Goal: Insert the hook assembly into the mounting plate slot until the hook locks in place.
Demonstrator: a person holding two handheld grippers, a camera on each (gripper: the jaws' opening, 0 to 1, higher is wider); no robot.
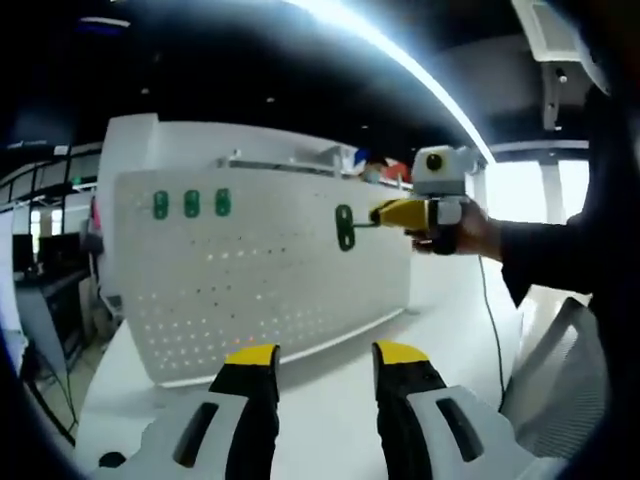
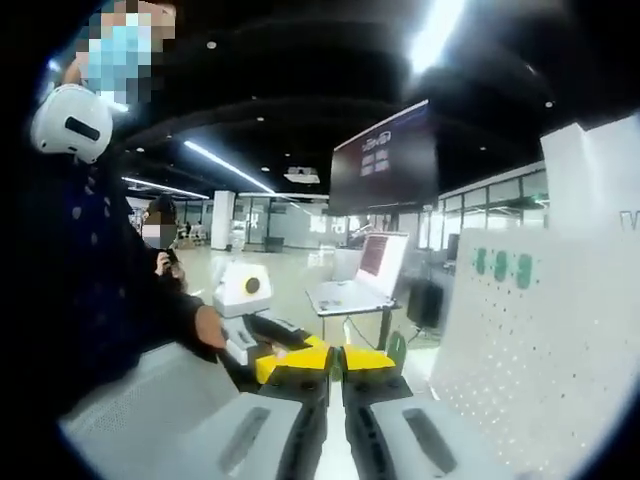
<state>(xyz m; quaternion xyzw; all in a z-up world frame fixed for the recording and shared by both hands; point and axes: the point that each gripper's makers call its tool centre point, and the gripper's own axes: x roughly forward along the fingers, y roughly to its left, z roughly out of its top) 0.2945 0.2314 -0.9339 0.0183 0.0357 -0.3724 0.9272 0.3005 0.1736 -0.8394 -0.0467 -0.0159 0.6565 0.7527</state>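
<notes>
The right gripper [image 1: 385, 214], clamped on the green hook [image 1: 345, 227], presses it against the pegboard [image 1: 260, 270]; the left gripper [image 1: 325, 365] gapes; tilted, it may jam unlocked.

White gripper [image 1: 325, 365] bodies with black, yellow-tipped jaws are seen; a dark sleeve [image 1: 560, 255] is worn above the hand [image 1: 478, 232].
</notes>
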